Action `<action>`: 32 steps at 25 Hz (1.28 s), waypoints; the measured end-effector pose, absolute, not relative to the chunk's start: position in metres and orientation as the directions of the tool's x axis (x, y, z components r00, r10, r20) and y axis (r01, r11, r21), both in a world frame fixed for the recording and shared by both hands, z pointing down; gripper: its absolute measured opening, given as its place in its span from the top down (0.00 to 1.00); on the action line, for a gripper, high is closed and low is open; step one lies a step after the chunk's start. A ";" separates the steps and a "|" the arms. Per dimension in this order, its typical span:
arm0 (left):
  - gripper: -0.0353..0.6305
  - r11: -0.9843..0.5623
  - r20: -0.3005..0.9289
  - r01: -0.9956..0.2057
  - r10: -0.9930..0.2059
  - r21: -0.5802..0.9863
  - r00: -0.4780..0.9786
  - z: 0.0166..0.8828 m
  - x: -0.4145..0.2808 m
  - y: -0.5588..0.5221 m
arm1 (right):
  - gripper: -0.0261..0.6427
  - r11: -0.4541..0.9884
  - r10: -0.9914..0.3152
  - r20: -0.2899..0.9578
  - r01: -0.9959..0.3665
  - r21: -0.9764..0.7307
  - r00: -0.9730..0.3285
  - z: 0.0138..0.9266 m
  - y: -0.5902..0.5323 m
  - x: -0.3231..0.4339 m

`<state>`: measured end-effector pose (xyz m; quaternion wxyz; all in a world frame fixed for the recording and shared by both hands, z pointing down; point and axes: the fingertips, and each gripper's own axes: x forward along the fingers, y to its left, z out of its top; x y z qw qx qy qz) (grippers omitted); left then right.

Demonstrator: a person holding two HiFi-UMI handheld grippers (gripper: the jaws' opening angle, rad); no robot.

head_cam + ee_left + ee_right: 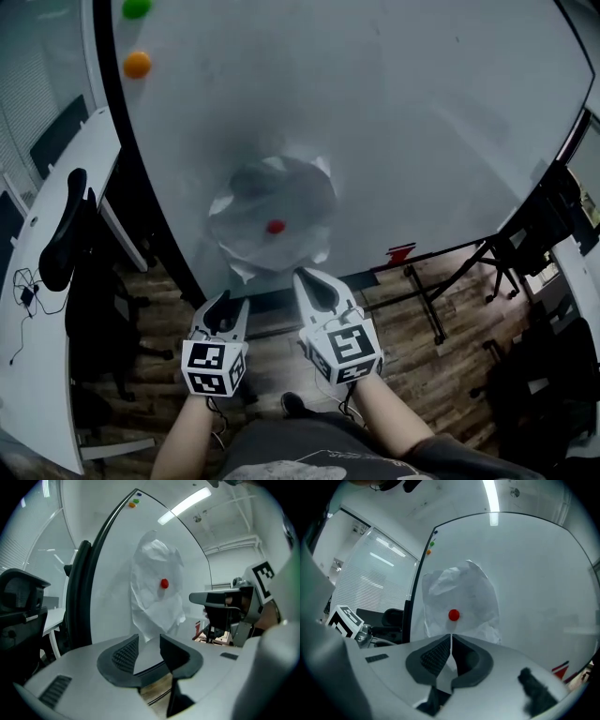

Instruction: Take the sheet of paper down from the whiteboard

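A crumpled white sheet of paper (pixel 272 211) hangs on the whiteboard (pixel 422 112), pinned by a red round magnet (pixel 275 226). My right gripper (pixel 305 275) is shut, and its tips sit just below the sheet's lower edge with nothing seen between them. In the right gripper view the magnet (pixel 453 615) lies straight above the closed right gripper (pixel 451 637), with the paper (pixel 459 597) behind it. My left gripper (pixel 234 300) is open and empty, lower and to the left. Its own view shows the open left gripper (pixel 150 639) short of the paper (pixel 157 606).
A green magnet (pixel 137 7) and an orange magnet (pixel 137 64) sit at the board's upper left. A black office chair (pixel 66 234) and a white desk (pixel 37 309) stand to the left. The board's stand legs (pixel 422 300) and a red item (pixel 401 253) are at the lower right.
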<state>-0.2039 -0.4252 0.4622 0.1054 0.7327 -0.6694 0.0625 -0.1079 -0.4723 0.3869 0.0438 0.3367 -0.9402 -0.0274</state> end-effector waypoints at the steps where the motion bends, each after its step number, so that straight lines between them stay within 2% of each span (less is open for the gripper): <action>1: 0.74 -0.074 0.236 -0.994 -0.968 0.076 0.090 0.464 -0.204 -0.429 | 0.92 0.776 -0.630 0.059 -0.625 0.087 -0.774 0.385 -0.476 -0.110; 10: 0.73 0.015 0.287 -0.997 -0.958 0.073 0.006 0.484 -0.213 -0.462 | 0.92 0.806 -0.573 0.008 -0.562 0.185 -0.820 0.366 -0.498 -0.126; 19: 0.74 0.026 0.306 -0.990 -0.952 0.136 0.017 0.489 -0.209 -0.480 | 0.92 0.814 -0.539 -0.036 -0.531 0.236 -0.842 0.355 -0.505 -0.134; 24: 0.89 0.033 0.314 -0.989 -0.949 0.143 0.014 0.487 -0.211 -0.484 | 0.92 0.785 -0.530 -0.080 -0.524 0.329 -0.844 0.344 -0.505 -0.139; 27: 0.92 0.004 0.300 -0.988 -0.953 0.154 0.043 0.484 -0.207 -0.484 | 0.91 0.757 -0.531 -0.078 -0.514 0.403 -0.844 0.340 -0.504 -0.143; 29: 0.92 -0.014 0.289 -0.988 -0.956 0.156 0.059 0.482 -0.205 -0.482 | 0.82 0.751 -0.524 -0.061 -0.494 0.438 -0.850 0.341 -0.503 -0.147; 32: 0.92 -0.020 0.275 -0.988 -0.959 0.153 0.062 0.477 -0.206 -0.479 | 0.79 0.729 -0.527 -0.050 -0.482 0.486 -0.848 0.340 -0.501 -0.155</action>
